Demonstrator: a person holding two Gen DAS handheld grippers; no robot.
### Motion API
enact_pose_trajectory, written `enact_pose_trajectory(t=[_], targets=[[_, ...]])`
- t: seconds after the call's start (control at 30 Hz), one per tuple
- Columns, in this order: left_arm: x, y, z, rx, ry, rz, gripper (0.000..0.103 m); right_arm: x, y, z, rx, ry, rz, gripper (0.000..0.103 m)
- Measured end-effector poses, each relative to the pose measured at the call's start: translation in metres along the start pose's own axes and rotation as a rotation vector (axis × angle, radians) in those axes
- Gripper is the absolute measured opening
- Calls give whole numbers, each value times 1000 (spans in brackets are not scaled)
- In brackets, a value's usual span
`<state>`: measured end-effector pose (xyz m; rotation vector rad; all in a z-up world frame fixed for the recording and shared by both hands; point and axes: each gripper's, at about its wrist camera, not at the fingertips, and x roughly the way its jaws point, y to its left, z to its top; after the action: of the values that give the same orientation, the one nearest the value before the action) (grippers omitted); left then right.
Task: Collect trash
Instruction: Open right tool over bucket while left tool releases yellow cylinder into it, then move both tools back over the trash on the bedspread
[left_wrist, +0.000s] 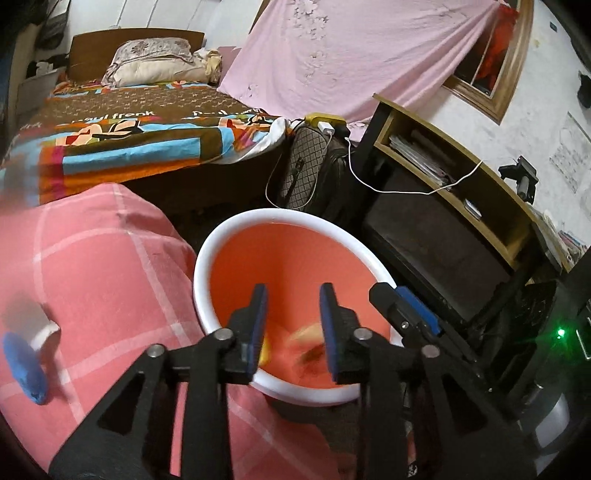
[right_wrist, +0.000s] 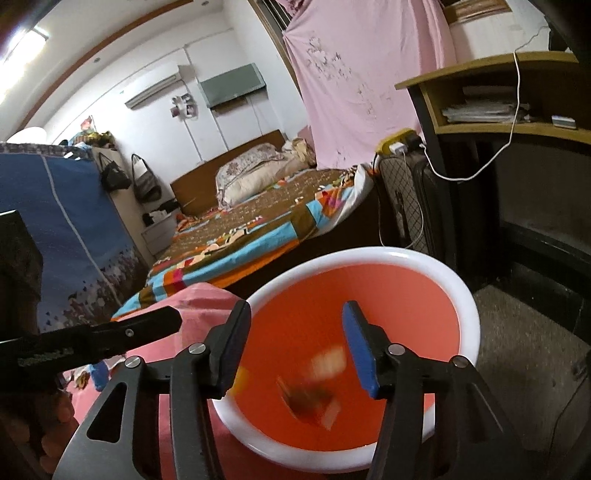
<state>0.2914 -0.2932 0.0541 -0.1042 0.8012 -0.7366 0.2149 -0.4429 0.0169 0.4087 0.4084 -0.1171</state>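
On the left lies a pink checked cloth (left_wrist: 96, 266) with white grid lines, soft and slightly creased. On it, near the left edge, sit a blurred white scrap (left_wrist: 35, 325) and a blue piece (left_wrist: 26, 369), whose long axis runs up and down the left wrist view. Just right of the cloth stands a round bin (left_wrist: 207, 258) of smooth plastic, orange-red inside with a thick white rolled rim, its mouth facing up. Inside it are motion-blurred pieces of trash (right_wrist: 317, 391), yellow, pale and brown; their shape and heading cannot be told. The left gripper (left_wrist: 293, 325) hangs over the bin mouth, blue-padded jaws parted with nothing between them. The right gripper (right_wrist: 295, 354) hangs beside it, jaws spread wider and empty, the blurred trash below them.
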Motion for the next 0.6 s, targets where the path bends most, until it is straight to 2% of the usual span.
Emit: enact_pose_trajectory(t=[0.13,0.33,0.43,0.5,0.53,0.6], targets=[[-8,5,0,-19,-20,12,19,-2,-1,0,16,1,-2,72],[-38,11,-3,-33,-103,66,31,-13,6,4,7,-62,20,79],[-62,15,-10,-23,-177,127,48,-23,18,6,-19,-125,60,89],[-84,17,-18,-15,-244,191,65,-32,28,7,-42,-170,93,94],[-94,18,-22,-11,-277,221,69,-36,34,8,-52,-186,105,101],[-119,22,-33,-3,-357,287,79,-44,46,7,-78,-223,141,103]])
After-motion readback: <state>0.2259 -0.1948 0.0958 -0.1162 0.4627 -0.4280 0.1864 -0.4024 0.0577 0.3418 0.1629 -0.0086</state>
